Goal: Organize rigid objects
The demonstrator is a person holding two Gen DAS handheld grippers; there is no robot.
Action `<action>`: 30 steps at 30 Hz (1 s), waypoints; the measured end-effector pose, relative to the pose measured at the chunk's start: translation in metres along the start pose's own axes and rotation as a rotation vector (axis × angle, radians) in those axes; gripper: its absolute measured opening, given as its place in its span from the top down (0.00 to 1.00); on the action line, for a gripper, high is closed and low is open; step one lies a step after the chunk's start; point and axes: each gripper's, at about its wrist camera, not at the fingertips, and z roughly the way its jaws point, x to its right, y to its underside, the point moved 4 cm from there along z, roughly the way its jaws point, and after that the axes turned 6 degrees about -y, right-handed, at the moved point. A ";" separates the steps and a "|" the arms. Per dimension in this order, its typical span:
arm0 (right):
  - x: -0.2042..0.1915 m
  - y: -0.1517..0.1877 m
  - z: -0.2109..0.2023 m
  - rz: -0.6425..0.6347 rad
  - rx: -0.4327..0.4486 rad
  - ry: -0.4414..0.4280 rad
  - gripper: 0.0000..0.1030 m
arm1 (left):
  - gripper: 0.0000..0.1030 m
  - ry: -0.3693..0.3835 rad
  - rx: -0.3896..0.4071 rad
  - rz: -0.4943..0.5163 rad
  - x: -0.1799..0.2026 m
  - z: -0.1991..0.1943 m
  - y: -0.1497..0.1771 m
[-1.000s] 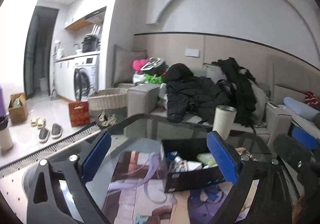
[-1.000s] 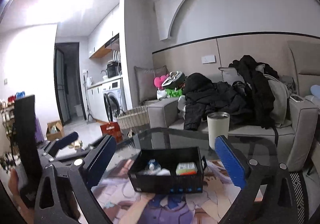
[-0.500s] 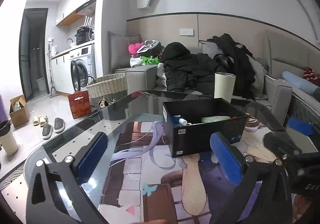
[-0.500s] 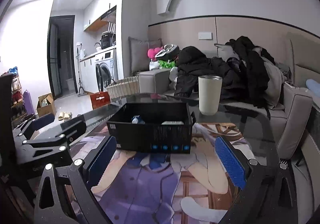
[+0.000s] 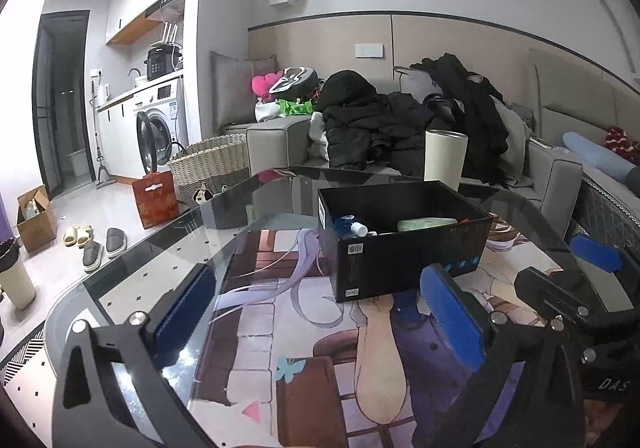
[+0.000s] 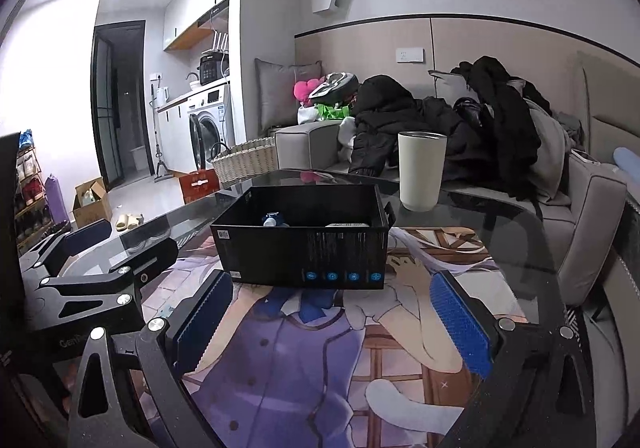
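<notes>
counter (image 5: pixel 152 248): glass top, fills the lower half of both views; printed anime mat (image 6: pixel 304 360) lies under the tools and box.
sofa (image 5: pixel 276 139): behind the counter, upper centre; black jackets (image 5: pixel 372 119) piled on it, pink plush and a helmet at its left end.
washing machine (image 5: pixel 158 127): left of centre in the left wrist view, door ajar; wicker basket (image 5: pixel 208 161) and red bag (image 5: pixel 156 199) stand on the floor between it and the counter.
black box (image 6: pixel 304 244): on the mat, centre of the right wrist view, right of centre in the left wrist view. Open top. Holds a blue-and-white bottle (image 5: pixel 352 226) at its left side and a pale green packet (image 5: pixel 424 224) further right; remaining contents hidden by the walls.
cup (image 6: pixel 421 169): cream tumbler, upright on the counter just behind the box's right rear corner, not touching it.
left tool (image 5: pixel 316 320): lower centre, blue pads spread wide, nothing between them. Box's near left corner sits just ahead of its right finger.
right tool (image 6: pixel 332 312): lower centre, pads spread wide, nothing held. Box front wall is straight ahead, near the fingertips, clear of them.
in the way: each tool shows in the other's view, the left one at lower left of the right wrist view, the right one at lower right of the left wrist view; both flank the box.
floor: slippers (image 5: pixel 96 244) and a cardboard carton (image 5: pixel 34 217) at left.
</notes>
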 end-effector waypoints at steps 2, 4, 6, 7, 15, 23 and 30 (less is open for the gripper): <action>-0.001 -0.001 0.000 -0.001 -0.001 0.001 0.02 | 0.00 -0.001 -0.004 -0.004 0.000 0.000 0.001; 0.000 0.000 0.000 0.004 -0.007 0.002 0.02 | 0.00 -0.004 -0.006 -0.002 0.000 0.001 0.002; 0.001 0.001 0.001 0.011 -0.011 0.001 0.02 | 0.00 0.000 -0.009 0.000 -0.001 0.001 0.003; 0.001 0.001 0.001 0.012 -0.013 0.002 0.02 | 0.00 0.001 -0.011 0.000 -0.001 0.001 0.004; 0.001 0.001 0.003 0.012 -0.017 0.001 0.02 | 0.00 0.001 -0.037 0.004 0.001 0.004 0.004; 0.001 0.001 0.003 0.013 -0.017 0.004 0.02 | 0.00 -0.001 -0.046 0.005 0.000 0.005 0.005; 0.001 0.001 0.003 0.014 -0.019 0.002 0.02 | 0.00 0.000 -0.050 0.008 -0.001 0.006 0.005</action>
